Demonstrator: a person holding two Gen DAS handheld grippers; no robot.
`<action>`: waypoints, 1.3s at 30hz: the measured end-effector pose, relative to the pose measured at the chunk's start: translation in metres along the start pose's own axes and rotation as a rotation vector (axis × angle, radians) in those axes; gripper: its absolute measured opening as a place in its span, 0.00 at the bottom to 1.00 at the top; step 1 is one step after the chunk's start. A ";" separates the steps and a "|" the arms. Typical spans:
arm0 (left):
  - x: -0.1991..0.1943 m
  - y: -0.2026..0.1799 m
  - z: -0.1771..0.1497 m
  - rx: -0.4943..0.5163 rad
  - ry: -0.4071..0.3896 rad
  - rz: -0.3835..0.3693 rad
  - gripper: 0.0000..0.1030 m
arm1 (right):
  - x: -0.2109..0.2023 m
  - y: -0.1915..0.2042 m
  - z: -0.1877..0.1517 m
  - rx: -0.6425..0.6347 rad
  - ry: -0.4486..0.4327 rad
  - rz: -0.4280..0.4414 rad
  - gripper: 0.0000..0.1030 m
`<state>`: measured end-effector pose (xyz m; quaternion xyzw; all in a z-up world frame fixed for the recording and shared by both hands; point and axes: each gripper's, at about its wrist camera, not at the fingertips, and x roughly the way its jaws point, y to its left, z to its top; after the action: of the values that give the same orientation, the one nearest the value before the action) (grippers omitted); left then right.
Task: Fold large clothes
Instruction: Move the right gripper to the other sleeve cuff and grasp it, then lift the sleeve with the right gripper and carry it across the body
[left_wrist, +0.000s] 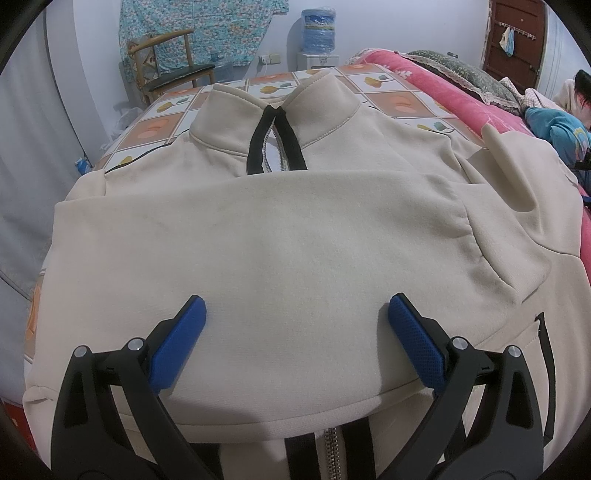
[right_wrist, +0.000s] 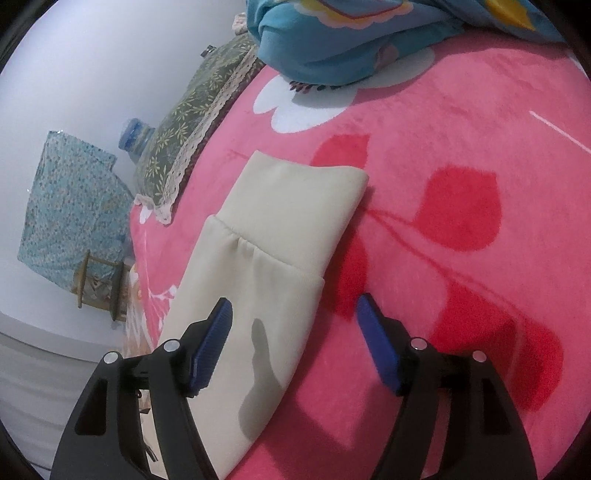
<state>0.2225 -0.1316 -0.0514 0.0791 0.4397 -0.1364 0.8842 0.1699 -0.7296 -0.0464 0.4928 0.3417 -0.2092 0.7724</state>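
Note:
A cream zip-up jacket (left_wrist: 295, 236) lies flat on the bed, collar (left_wrist: 280, 99) at the far end. One sleeve is folded across its chest. My left gripper (left_wrist: 295, 317) is open and empty, hovering over that folded sleeve near the zipper (left_wrist: 328, 454). In the right wrist view the jacket's other sleeve (right_wrist: 258, 288) lies stretched out on the pink blanket (right_wrist: 443, 184), its cuff (right_wrist: 295, 206) pointing away. My right gripper (right_wrist: 295, 317) is open and empty, just above the sleeve below the cuff, with the left finger over the fabric and the right finger over the blanket.
A checked flower-print sheet (left_wrist: 166, 125) covers the bed under the jacket. A green pillow (right_wrist: 195, 122) and blue clothing (right_wrist: 351, 40) lie on the pink blanket. A wooden chair (left_wrist: 166, 66) and a water dispenser (left_wrist: 318, 37) stand by the far wall. A person (left_wrist: 576, 96) sits at the right.

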 end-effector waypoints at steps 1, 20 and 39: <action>0.000 0.000 0.000 0.000 0.000 0.000 0.94 | 0.000 0.000 0.000 0.002 0.001 -0.001 0.66; 0.000 0.000 0.000 0.000 0.000 0.000 0.94 | 0.008 0.019 0.015 -0.080 -0.052 -0.147 0.38; 0.000 0.000 0.000 0.000 0.000 0.000 0.94 | -0.064 0.104 -0.034 -0.411 -0.208 -0.099 0.12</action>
<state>0.2226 -0.1316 -0.0518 0.0793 0.4399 -0.1366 0.8840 0.1840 -0.6554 0.0554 0.2836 0.3195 -0.2224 0.8764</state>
